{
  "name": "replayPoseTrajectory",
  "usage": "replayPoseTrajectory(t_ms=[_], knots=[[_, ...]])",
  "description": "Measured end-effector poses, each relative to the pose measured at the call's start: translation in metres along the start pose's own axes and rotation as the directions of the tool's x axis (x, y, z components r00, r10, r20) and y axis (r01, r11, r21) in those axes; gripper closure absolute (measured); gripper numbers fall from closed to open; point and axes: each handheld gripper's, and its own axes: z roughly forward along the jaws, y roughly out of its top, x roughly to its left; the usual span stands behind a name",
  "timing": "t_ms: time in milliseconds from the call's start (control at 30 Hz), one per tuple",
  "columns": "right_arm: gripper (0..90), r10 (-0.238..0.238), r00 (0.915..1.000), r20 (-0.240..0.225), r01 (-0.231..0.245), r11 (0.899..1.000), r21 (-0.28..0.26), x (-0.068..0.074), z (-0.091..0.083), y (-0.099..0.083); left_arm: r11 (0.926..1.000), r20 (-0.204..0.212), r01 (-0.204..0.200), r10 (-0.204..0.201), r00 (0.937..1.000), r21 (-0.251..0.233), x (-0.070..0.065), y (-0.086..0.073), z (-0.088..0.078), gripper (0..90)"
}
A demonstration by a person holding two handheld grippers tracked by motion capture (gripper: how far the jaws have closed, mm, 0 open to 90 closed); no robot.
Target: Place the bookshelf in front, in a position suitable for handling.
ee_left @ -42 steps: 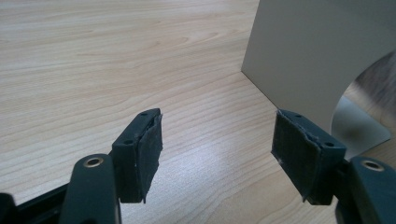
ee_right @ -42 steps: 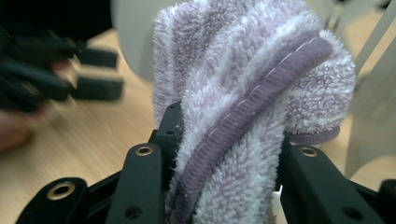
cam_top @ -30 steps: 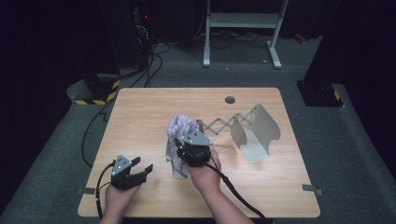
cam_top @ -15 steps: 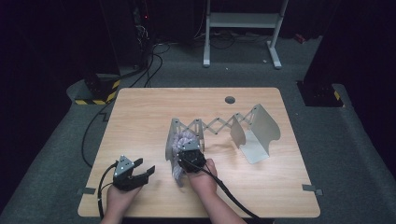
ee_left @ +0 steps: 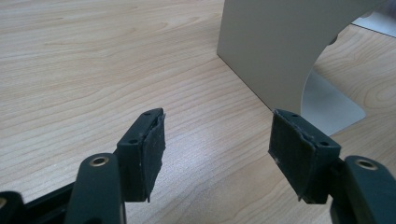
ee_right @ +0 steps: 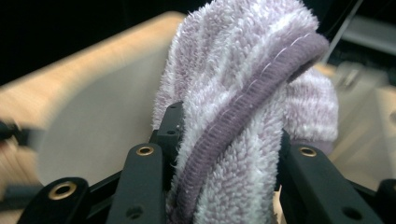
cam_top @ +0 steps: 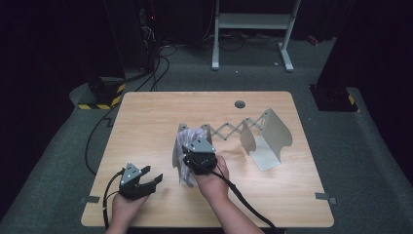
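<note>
A fluffy lilac-and-white towel [ee_right: 243, 93] is bunched between the jaws of my right gripper [ee_right: 224, 144], which is shut on it. In the high view this gripper [cam_top: 195, 147] holds the towel [cam_top: 191, 135] at the near-left end plate [cam_top: 176, 157] of a beige metal expanding rack. The rack's scissor links [cam_top: 229, 129] run to its far-right end plate [cam_top: 272, 131]. My left gripper [cam_top: 155, 180] rests low over the table's near-left part, open and holding nothing. In the left gripper view its pads [ee_left: 152, 151] stand wide apart, with the rack's plate [ee_left: 271, 51] beyond them.
The wooden table [cam_top: 146, 122] has a round cable hole [cam_top: 239, 104] near its far edge. Tape tabs mark the near corners. Cables trail from both grippers toward the front edge. The surrounding floor is dark, with a white stand [cam_top: 253, 22] behind.
The right gripper has come toward the near edge with the towel. The rack's left plate has shifted left and nearer, so the scissor links are stretched out. The left gripper has stayed put.
</note>
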Motion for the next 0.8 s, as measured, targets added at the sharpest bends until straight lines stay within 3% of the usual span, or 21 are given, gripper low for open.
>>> replayPoseTrajectory(t_ms=[100,200,333,367,400,433,467,500,533,600,633,800], knots=[[62.6,0.006,1.0000,0.000,-0.006,0.999,-0.046,-0.003,-0.008,0.013,1.0000,-0.001,-0.002,0.002,1.0000,0.000,0.000,0.000,0.000,36.1],[62.6,0.014,0.9999,0.000,-0.014,0.998,-0.055,-0.004,-0.009,0.016,1.0000,-0.002,-0.003,0.003,1.0000,0.004,0.001,0.000,0.000,36.1],[63.0,0.013,0.9999,0.003,-0.013,1.000,0.000,-0.001,0.007,-0.002,0.9999,0.004,-0.002,0.002,1.0000,0.017,0.000,-0.001,0.002,36.6],[63.2,0.010,0.9999,0.006,-0.010,0.999,0.053,0.001,0.019,-0.017,0.9999,0.006,-0.003,0.003,1.0000,0.015,0.000,-0.001,0.002,36.6],[63.2,0.010,0.9999,0.006,-0.010,0.999,0.053,0.001,0.019,-0.017,0.9999,0.006,-0.003,0.003,1.0000,0.015,0.000,-0.001,0.002,36.7],[63.4,0.013,0.9999,0.008,-0.014,0.994,0.106,0.002,0.032,-0.032,0.9998,0.005,-0.005,0.005,1.0000,0.018,0.000,-0.001,0.002,36.7],[63.4,0.013,0.9999,0.008,-0.014,0.994,0.106,0.002,0.032,-0.032,0.9998,0.005,-0.005,0.005,1.0000,0.018,0.000,-0.001,0.002,36.7],[63.4,0.021,0.9998,0.003,-0.021,0.987,0.157,0.001,0.043,-0.046,0.9998,0.005,-0.004,0.004,1.0000,0.017,0.000,-0.001,0.002,36.7],[63.4,0.021,0.9998,0.003,-0.021,0.987,0.157,0.001,0.043,-0.046,0.9998,0.005,-0.004,0.004,1.0000,0.017,0.000,-0.001,0.002,36.7],[63.1,0.041,0.9991,-0.011,-0.037,0.976,0.214,0.000,0.053,-0.056,0.9998,0.006,-0.003,0.002,1.0000,0.018,0.000,-0.001,0.002,36.7],[62.8,0.078,0.9967,-0.023,-0.069,0.963,0.262,-0.003,0.061,-0.066,0.9997,0.010,-0.005,0.005,0.9999,0.023,0.000,-0.002,0.002,36.6],[62.7,0.097,0.9947,-0.033,-0.085,0.962,0.258,-0.007,0.061,-0.072,0.9995,0.024,-0.002,0.001,0.9997,0.033,0.000,-0.002,0.004,36.6]])
